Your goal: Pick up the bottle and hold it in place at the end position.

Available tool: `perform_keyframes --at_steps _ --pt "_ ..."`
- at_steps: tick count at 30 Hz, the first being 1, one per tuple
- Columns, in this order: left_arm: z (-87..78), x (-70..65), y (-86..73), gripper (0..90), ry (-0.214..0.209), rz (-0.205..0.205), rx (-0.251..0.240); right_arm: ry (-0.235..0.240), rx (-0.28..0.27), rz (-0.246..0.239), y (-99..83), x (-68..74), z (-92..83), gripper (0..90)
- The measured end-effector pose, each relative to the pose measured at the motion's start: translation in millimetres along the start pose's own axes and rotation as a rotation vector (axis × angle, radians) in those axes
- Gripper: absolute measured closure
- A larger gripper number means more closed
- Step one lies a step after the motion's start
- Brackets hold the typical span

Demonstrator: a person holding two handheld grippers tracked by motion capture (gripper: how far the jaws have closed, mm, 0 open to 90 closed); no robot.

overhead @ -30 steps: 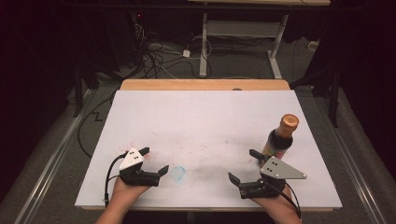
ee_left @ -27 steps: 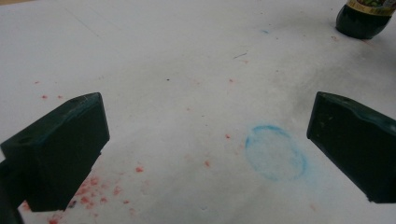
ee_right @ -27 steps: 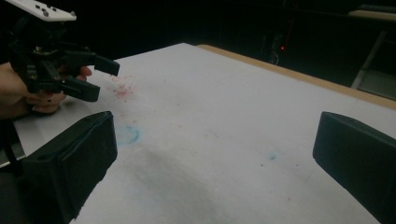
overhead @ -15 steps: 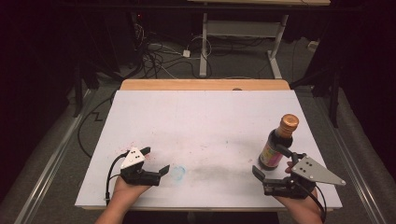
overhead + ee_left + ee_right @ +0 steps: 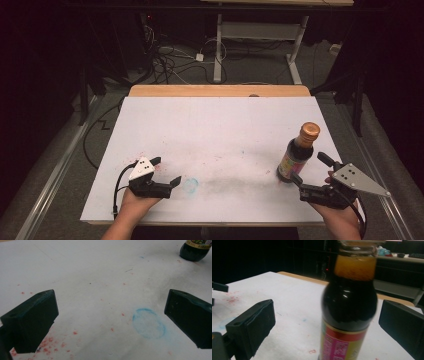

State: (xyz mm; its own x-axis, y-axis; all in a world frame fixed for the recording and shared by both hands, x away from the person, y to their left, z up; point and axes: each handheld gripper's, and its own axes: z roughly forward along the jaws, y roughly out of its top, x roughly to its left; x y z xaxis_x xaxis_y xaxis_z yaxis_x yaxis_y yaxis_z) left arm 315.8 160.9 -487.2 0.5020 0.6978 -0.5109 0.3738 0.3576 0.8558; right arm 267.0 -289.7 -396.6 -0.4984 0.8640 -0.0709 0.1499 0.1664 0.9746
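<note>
a dark glass bottle (image 5: 297, 156) stands upright on the white table (image 5: 220, 130), near its right edge. it has a coppery cap, an amber neck and a pink and yellow label low on its body, and holds dark liquid.

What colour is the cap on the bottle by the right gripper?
Copper-orange; the bottle cap shows best in the high view.

You're in a dim lab or test room, your white stained table board (image 5: 220, 130) under both tongs, cable tangle and power strip (image 5: 199, 57) on the floor beyond them, metal desk frame (image 5: 260, 35) farther back, dark curtains around.
</note>
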Motion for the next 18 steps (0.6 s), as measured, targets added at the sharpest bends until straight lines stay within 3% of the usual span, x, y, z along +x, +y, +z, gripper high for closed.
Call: perform_keyframes --at_steps 18 --pt "-4.1 5.1 -0.9 0.0 0.016 -0.006 0.001 -0.016 0.114 0.078 -31.8 -28.8 29.3 2.4"
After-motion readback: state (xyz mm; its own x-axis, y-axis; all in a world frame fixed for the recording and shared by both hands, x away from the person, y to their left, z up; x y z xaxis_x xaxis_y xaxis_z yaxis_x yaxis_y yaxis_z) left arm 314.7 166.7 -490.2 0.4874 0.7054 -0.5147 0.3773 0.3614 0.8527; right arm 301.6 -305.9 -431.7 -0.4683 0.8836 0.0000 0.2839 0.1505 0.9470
